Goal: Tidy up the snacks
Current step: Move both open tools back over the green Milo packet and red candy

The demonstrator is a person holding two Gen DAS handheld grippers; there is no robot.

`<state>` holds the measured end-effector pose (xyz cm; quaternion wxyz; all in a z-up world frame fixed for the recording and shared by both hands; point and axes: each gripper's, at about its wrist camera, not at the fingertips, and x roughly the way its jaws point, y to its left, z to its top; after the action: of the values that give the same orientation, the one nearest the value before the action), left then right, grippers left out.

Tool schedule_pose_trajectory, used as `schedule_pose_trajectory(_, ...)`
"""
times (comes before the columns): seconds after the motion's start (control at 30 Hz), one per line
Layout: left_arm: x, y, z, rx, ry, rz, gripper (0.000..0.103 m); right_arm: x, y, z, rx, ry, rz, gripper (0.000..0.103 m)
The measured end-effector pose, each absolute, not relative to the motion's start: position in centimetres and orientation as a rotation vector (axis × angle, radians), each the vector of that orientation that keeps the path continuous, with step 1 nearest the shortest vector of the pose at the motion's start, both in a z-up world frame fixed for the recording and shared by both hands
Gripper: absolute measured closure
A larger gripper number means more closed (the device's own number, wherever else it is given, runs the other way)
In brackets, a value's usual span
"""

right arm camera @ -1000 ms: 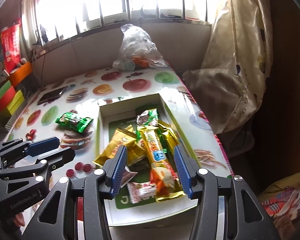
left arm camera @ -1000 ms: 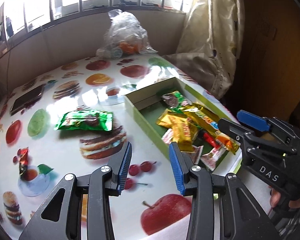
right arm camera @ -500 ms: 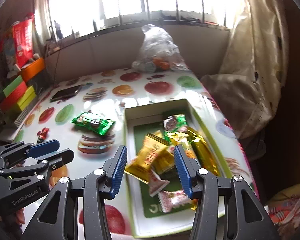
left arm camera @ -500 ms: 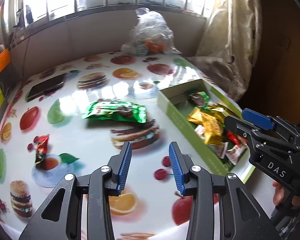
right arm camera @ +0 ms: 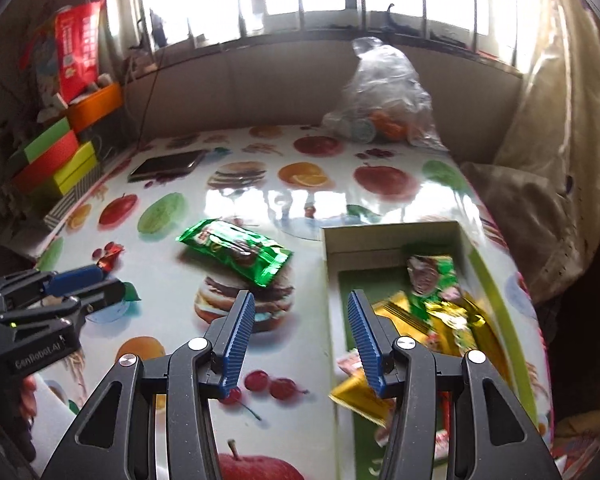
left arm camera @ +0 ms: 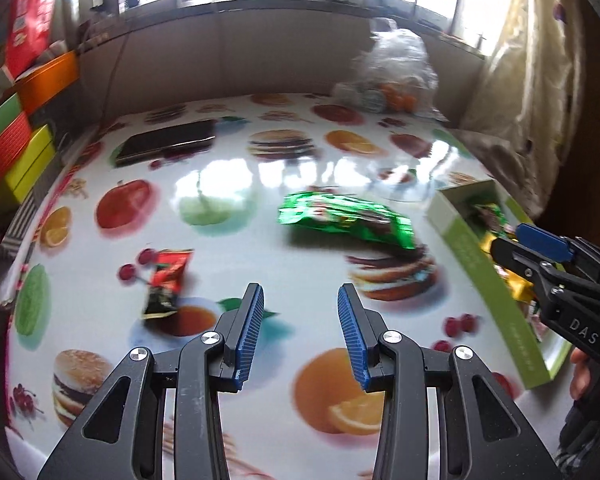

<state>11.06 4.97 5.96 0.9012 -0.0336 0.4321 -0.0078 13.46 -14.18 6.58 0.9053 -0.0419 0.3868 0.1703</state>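
A green snack packet (left arm camera: pixel 346 220) (right arm camera: pixel 236 250) lies on the fruit-print table, left of a green-sided box (left arm camera: pixel 488 276) (right arm camera: pixel 466 246) that holds several snack packets (right arm camera: pixel 432 300). A small red snack packet (left arm camera: pixel 166 280) (right arm camera: pixel 108 258) lies further left. My left gripper (left arm camera: pixel 300 330) is open and empty, above the table between the two loose packets and nearer than both. My right gripper (right arm camera: pixel 300 334) is open and empty, over the box's left wall. Each gripper also shows in the other's view: the right (left arm camera: pixel 548 260), the left (right arm camera: pixel 80 284).
A dark phone (left arm camera: pixel 166 146) (right arm camera: pixel 168 164) lies at the far left of the table. A clear plastic bag (left arm camera: pixel 392 72) (right arm camera: pixel 380 96) with items stands at the far edge. Coloured boxes (right arm camera: pixel 56 156) are stacked left of the table. A curtain (right arm camera: pixel 560 100) hangs on the right.
Both grippers have swung left, away from the box and towards the loose packets. The red packet has come into the left view. Both stay open and empty.
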Motion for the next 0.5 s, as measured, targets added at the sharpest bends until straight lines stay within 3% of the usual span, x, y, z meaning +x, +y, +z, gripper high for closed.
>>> schedule_pose_trajectory(0.5,12.9,11.4,4.4,-0.125,0.921,0.085,0.063,17.8,-8.2,4.6,-0.21,0.852,0.499,0.05)
